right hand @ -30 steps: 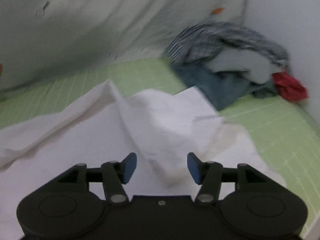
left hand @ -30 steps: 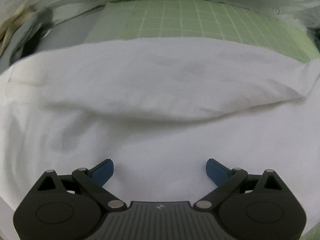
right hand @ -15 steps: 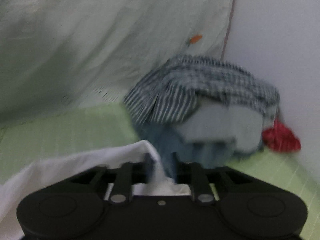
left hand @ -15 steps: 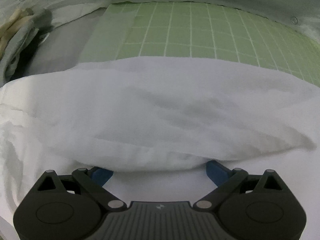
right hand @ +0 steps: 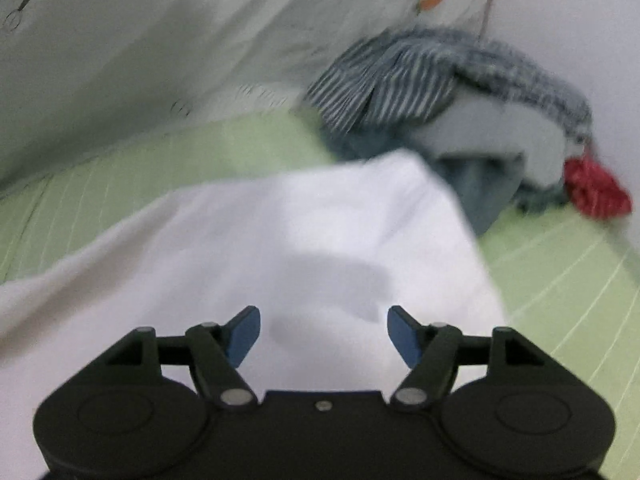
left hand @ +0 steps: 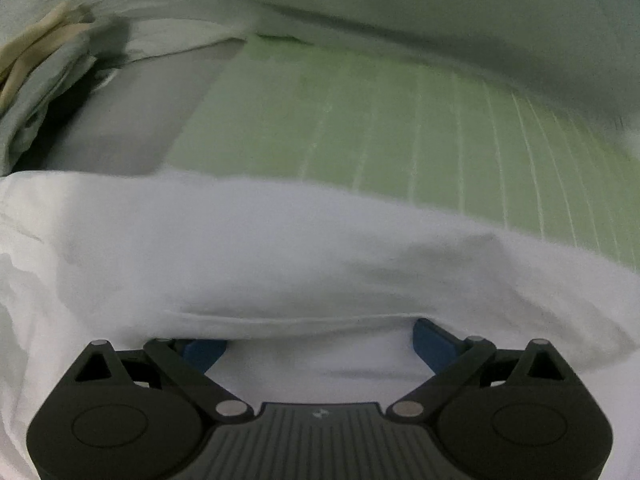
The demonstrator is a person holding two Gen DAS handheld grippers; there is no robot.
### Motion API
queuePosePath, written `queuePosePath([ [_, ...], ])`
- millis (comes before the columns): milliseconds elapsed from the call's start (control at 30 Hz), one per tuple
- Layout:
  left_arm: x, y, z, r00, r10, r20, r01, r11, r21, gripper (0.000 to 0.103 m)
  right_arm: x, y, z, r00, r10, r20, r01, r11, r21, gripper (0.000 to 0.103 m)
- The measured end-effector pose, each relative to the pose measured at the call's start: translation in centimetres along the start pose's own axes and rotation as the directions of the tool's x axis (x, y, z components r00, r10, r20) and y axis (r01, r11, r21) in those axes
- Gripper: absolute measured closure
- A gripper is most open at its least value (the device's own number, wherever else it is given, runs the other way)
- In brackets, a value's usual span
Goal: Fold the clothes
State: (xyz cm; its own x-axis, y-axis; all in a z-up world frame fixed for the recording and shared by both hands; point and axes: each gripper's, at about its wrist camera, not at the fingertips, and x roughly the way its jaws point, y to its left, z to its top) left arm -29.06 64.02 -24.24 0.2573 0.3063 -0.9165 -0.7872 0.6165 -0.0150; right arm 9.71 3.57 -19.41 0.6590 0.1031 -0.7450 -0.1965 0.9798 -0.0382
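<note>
Under the fold of the white garment (left hand: 280, 248) in the left wrist view, both blue fingertips (left hand: 434, 340) of the left hand-held gripper (left hand: 320, 338) are partly hidden; the jaws stand wide apart, with cloth draped over the tips and nothing clamped. Both views are motion-blurred, so seams and edges of the garment are hard to read, and it is cut off at the left and bottom edges. Right hand-held gripper (right hand: 324, 334) hangs low over the same white garment (right hand: 300, 240), pointing toward the far corner, jaws spread, both fingertips (right hand: 242, 334) fully visible, gripping nothing. One white garment lies spread on the green gridded surface (right hand: 560, 280). One pile of clothes (right hand: 452, 120) sits at the back right: striped, grey-blue and denim-like layers, count unclear, plus one red item (right hand: 596, 190) beside it. Pale sheet (right hand: 160, 48) hangs behind.
</note>
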Motion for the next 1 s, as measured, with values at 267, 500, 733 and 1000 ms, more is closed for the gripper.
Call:
queuePosePath([
  [267, -4.0, 1.5, 3.7, 0.969, -0.021, 0.245, 0.046, 0.994, -0.095, 0.004, -3.1, 3.6, -0.9, 0.999, 0.054, 0.002, -0.053, 0.99, -0.132, 0.012],
  [500, -8.4, 5.9, -2.7, 0.946, 0.157, 0.283, -0.153, 0.988, -0.039, 0.004, -6.7, 4.2, -4.0, 0.997, 0.062, -0.035, -0.065, 0.991, -0.114, 0.003],
  [733, -11.3, 17.0, -10.6, 0.934, 0.291, 0.207, -0.234, 0.937, -0.259, 0.004, -9.6, 4.6, -9.4, 0.993, 0.045, -0.111, -0.046, 0.999, -0.006, 0.002],
  [1000, -9.4, 27.3, -11.4, 0.98, 0.074, 0.183, 0.04, 0.831, -0.555, 0.004, -12.0, 8.2, -12.5, 0.99, 0.059, -0.126, -0.05, 0.996, 0.069, 0.001],
])
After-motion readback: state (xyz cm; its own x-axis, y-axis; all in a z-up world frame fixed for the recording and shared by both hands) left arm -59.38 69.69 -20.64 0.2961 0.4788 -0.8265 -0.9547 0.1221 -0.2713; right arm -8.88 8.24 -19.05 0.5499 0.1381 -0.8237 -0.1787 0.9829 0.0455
